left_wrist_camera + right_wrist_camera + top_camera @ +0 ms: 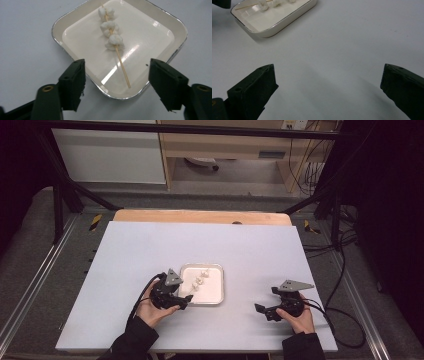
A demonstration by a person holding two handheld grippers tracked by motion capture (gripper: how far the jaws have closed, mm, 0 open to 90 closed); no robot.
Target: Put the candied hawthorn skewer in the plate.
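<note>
A white rectangular tray (218,295) with a metallic rim (180,28) sits near the middle of the table. In it lies a wooden skewer (122,67) threaded with three white lumps (110,26), its bare end pointing toward my left gripper. My left gripper (186,301) hovers at the tray's near left corner. Its jaws (116,62) are open and straddle that corner, gripping nothing. My right gripper (265,299) rests to the right of the tray, apart from it. It is open over bare table (328,67), with the tray (287,21) farther off.
The white tabletop (150,250) ends in a wooden strip (200,216) at the far edge. A black frame and cables (345,270) run along the right side. A person's hands and dark sleeves come in from the bottom.
</note>
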